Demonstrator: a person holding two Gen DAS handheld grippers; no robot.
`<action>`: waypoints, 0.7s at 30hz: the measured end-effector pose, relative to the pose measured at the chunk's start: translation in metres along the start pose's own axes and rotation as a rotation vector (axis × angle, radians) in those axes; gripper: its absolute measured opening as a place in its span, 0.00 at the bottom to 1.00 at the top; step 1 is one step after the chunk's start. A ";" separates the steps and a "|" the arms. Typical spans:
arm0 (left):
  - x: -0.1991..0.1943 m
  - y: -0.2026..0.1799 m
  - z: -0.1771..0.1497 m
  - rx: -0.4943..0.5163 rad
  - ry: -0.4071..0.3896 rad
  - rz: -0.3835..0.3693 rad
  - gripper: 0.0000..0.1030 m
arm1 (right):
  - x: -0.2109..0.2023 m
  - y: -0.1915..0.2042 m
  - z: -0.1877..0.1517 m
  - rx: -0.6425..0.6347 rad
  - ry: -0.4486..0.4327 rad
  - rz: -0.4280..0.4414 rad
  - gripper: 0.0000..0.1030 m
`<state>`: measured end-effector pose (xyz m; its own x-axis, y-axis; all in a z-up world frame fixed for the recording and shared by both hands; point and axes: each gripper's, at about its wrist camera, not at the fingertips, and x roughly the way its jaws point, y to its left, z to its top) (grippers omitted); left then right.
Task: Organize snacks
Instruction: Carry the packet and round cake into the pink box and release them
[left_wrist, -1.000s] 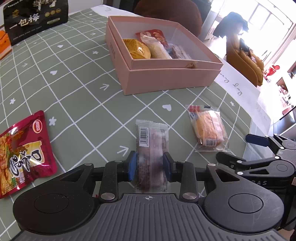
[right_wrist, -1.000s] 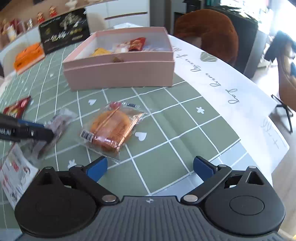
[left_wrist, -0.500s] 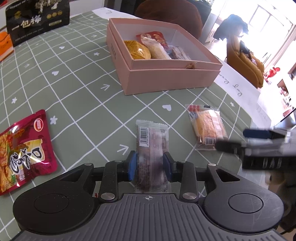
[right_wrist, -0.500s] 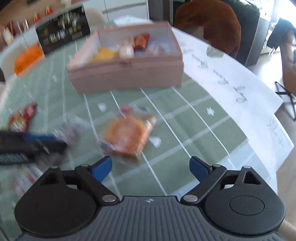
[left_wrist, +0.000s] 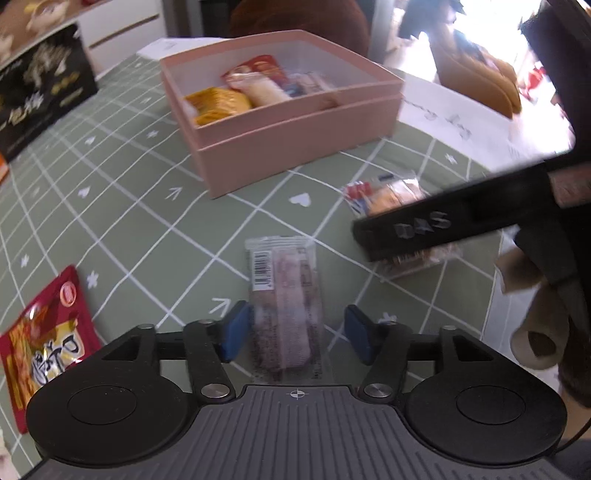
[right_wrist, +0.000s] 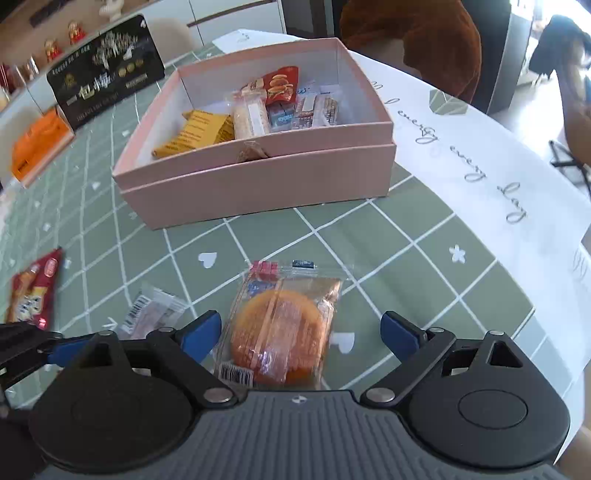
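A pink box (left_wrist: 295, 147) (right_wrist: 258, 184) on the green checked tablecloth holds several snack packets. My left gripper (left_wrist: 295, 338) is open, its blue pads on either side of a clear-wrapped purplish bar (left_wrist: 284, 295) that lies on the cloth; the bar also shows in the right wrist view (right_wrist: 151, 314). My right gripper (right_wrist: 301, 336) is open around an orange cake in clear wrap (right_wrist: 280, 325). In the left wrist view the right gripper's black finger (left_wrist: 443, 225) covers part of that cake (left_wrist: 391, 192).
A red snack bag (left_wrist: 44, 339) (right_wrist: 33, 288) lies at the left. A black gift bag (right_wrist: 107, 70) and an orange pack (right_wrist: 37, 144) stand at the far left. A white paper runner (right_wrist: 480, 177) covers the table's right side. Chairs stand beyond.
My left gripper has opened, letting go of the purplish bar. My right gripper has moved forward and down so its open fingers straddle the orange cake.
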<state>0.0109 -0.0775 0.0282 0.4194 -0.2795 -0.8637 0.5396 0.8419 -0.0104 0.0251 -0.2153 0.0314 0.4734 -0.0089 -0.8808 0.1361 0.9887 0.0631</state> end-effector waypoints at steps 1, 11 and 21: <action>0.001 -0.003 -0.001 0.011 -0.004 0.002 0.72 | 0.002 0.002 0.001 -0.016 0.002 -0.012 0.91; -0.001 0.005 0.002 -0.063 -0.006 -0.053 0.76 | -0.016 -0.015 0.000 -0.056 0.011 -0.033 0.53; -0.005 -0.004 -0.005 -0.049 -0.082 0.031 0.38 | -0.041 -0.039 -0.009 -0.024 -0.027 -0.079 0.53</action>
<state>0.0030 -0.0772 0.0296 0.4952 -0.2879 -0.8197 0.4894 0.8720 -0.0106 -0.0069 -0.2522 0.0608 0.4849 -0.0910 -0.8698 0.1534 0.9880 -0.0178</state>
